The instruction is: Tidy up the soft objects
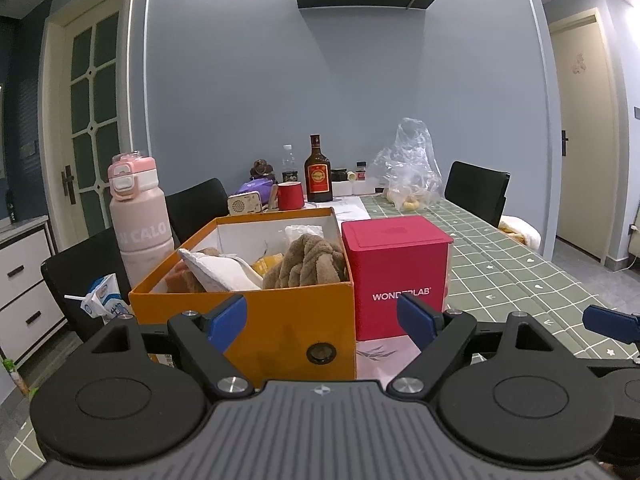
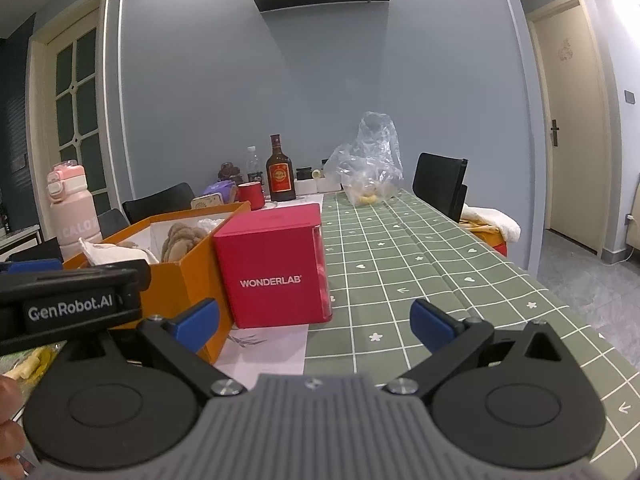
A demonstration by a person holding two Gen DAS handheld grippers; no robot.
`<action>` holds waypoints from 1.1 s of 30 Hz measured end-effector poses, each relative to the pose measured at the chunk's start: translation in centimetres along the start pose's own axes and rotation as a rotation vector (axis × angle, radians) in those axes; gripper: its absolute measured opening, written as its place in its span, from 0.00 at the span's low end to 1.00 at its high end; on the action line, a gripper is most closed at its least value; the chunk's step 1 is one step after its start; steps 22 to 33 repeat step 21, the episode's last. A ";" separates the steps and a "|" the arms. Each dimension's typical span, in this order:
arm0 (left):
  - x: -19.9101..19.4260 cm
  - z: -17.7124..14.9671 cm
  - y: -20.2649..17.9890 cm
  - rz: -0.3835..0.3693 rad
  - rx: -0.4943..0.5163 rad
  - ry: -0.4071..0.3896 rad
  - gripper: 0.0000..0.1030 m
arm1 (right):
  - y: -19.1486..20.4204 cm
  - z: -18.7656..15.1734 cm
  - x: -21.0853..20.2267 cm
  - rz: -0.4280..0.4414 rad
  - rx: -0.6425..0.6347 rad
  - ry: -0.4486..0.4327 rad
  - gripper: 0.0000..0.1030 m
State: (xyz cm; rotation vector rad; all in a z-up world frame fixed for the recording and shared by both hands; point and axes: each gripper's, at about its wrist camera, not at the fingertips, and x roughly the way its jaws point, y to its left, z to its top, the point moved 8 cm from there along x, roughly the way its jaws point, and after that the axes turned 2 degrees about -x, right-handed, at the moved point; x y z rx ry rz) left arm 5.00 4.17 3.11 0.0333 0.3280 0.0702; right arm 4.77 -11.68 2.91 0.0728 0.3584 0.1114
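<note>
An orange cardboard box stands on the table right in front of my left gripper, which is open and empty. Inside lie a brown plush cloth, a white cloth and a yellow item. The box also shows at the left of the right wrist view, with the brown cloth and white cloth in it. My right gripper is open and empty, low over the table in front of the red box.
A red WONDERLAB box stands right of the orange box. A pink bottle and a milk carton are at the left. A dark bottle, red mug and plastic bag are at the back. Green checked tablecloth stretches right.
</note>
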 end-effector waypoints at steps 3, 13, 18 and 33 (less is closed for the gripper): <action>-0.1 0.0 0.0 0.004 -0.005 -0.001 0.96 | 0.0 0.0 0.0 0.001 0.003 0.000 0.97; -0.1 -0.2 -0.1 0.009 -0.014 0.005 0.96 | 0.0 -0.2 0.1 0.000 0.001 0.003 0.97; 0.0 -0.4 -0.2 0.014 -0.017 0.010 0.96 | 0.0 -0.3 0.4 0.002 0.005 0.009 0.97; 0.1 -0.5 -0.1 0.016 -0.022 0.014 0.96 | 0.0 -0.4 0.6 0.003 0.007 0.014 0.97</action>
